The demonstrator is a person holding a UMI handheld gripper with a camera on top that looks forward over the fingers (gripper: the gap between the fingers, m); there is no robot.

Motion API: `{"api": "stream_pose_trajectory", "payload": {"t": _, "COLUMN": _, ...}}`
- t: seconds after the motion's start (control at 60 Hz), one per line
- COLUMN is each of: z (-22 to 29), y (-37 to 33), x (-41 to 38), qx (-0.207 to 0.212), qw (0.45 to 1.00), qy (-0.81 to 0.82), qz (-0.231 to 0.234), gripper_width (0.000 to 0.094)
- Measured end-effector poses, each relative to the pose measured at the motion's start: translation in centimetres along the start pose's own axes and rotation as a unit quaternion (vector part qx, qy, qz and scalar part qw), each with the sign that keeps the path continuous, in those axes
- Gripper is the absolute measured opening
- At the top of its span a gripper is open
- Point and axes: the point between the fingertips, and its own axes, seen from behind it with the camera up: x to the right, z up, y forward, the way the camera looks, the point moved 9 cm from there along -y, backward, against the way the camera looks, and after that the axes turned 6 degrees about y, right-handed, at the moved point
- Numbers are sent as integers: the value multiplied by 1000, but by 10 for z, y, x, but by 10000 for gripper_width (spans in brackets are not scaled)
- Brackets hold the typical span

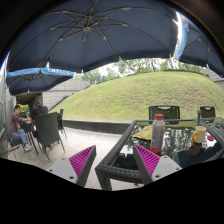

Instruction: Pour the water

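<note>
Bottle on glass table, beyond wide-open, empty jaws

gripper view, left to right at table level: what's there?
Seated person → dark chair → left pink finger pad → right pad → red-capped bottle on the glass table → yellow thing. Fingers open, holding nothing.

Open patio floor lies left of the table; bottle and chairs crowd its far side.
</note>
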Motion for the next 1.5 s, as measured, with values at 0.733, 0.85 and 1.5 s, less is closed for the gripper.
{"api": "stream_pose_trajectory", "payload": {"t": 0.733, "z": 41, "y": 92, "x": 144, "qx": 49, "qw": 994, "qy": -32, "qz": -98, "gripper_width": 781}}
{"api": "stream_pose_trajectory", "payload": {"t": 0.85, "z": 40, "y": 141, "x": 176, "qx": 46, "qw": 990, "qy": -37, "qz": -127, "gripper_width": 780}}
{"api": "stream_pose_trajectory", "payload": {"t": 1.5, "z": 52, "y": 227, "x": 213, "qx": 60, "qw": 995, "qy": 26, "qz": -75, "gripper_width": 371}}
